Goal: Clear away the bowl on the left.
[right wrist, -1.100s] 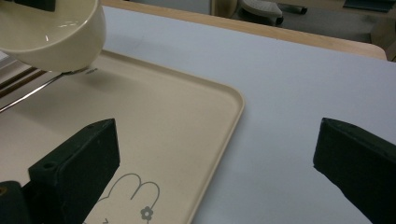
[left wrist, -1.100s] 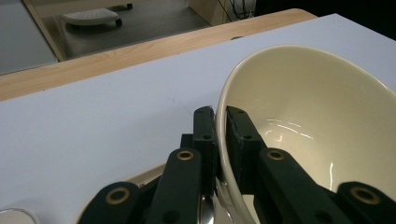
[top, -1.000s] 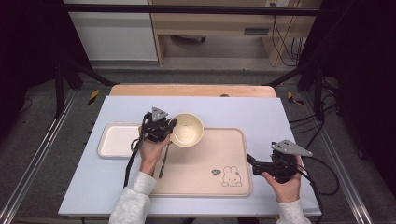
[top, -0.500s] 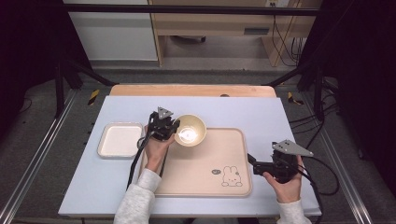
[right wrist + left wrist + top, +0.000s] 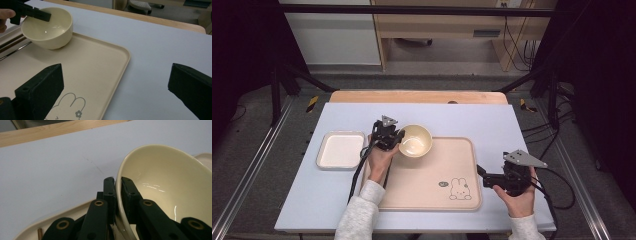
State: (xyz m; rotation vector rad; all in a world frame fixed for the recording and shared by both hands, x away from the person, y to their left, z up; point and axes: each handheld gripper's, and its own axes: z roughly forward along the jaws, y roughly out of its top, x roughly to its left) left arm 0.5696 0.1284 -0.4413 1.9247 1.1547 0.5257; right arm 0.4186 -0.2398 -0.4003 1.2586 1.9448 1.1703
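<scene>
The cream bowl is pinched by its rim in the left gripper (tilted, for setting on the tray); the right gripper is held agape

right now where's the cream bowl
In the high view, the cream bowl sits at the tray's far left corner, its rim pinched by the left gripper, right of the white dish.

In the left gripper view the bowl runs off the right and bottom edges, and the tongs cover part of its rim. The small round mark beside the rabbit drawing on the tray is too small to read.
</scene>
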